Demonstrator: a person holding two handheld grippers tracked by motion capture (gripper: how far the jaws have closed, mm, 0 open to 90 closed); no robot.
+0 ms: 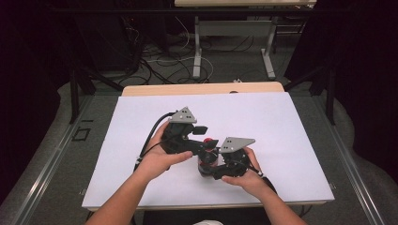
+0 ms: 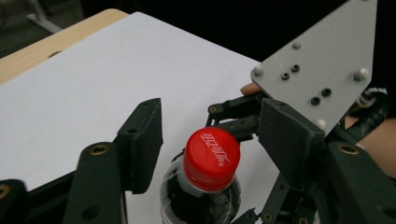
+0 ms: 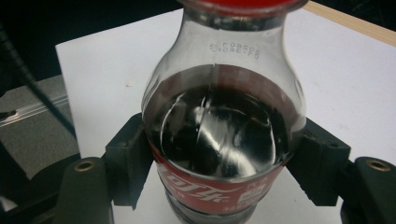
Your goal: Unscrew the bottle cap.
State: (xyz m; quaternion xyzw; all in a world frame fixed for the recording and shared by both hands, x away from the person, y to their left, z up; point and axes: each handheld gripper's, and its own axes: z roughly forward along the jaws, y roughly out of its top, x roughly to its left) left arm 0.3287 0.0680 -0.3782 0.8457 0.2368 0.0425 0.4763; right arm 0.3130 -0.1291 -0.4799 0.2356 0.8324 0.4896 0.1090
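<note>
My left claw stood released over the white surface, near its front edge. In the left gripper view its two jaws were spread wide on either side of the bottle's red cap, neither one touching it; the cap sat screwed on in the gap between them.

The bottle stood between my two claws, close to the middle of the surface and a little toward my side. It was clear plastic with a red label band around its body. Dark cola filled it up to the shoulder, and the neck above that was clear; some small printed code showed on the neck, too blurred for me to read.

My right claw was clenched on the bottle. In the right gripper view its jaws pressed against both sides of the body, just at the top of the red label, at the level where the dark drink was widest. My right hand held that claw low, with its grey plate just to the right of the cap.
</note>
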